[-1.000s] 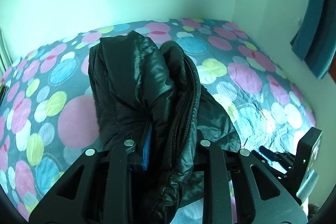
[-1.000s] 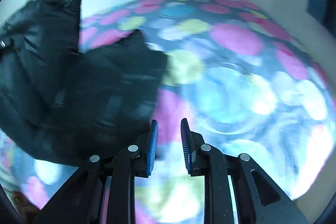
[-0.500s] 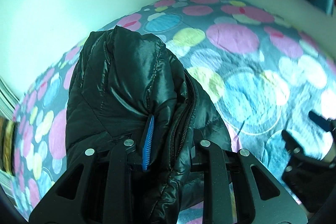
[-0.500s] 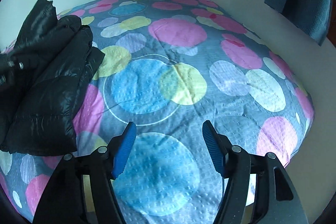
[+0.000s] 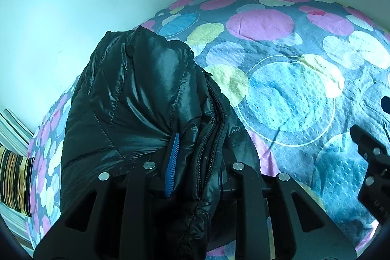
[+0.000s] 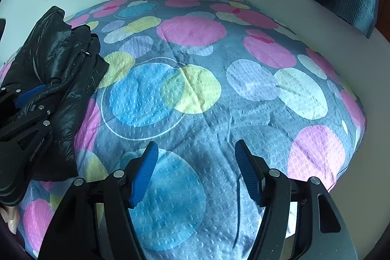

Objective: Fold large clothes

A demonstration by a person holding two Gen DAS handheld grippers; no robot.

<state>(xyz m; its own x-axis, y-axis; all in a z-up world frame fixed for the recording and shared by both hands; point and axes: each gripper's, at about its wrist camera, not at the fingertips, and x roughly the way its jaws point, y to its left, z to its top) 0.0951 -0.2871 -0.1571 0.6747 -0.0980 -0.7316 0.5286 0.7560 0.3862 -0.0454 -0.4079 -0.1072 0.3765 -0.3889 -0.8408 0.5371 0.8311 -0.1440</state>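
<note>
Gripping a shiny quilted black jacket (image 5: 136, 99), the left tongs (image 5: 195, 162) stay clamped; the right tongs (image 6: 195, 172), formerly nearly closed, gape above the dimpled spotted bedspread (image 6: 256, 89).

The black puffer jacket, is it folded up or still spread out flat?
Folded up. The black puffer jacket hangs bunched in stacked layers from the left gripper, covering only one edge of the bedspread.

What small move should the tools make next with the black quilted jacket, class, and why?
Probably lower the left tool, which grips the bunched shiny black quilted jacket, onto the dotted bedspread, since the open right tool holds nothing and could then take another edge.
</note>
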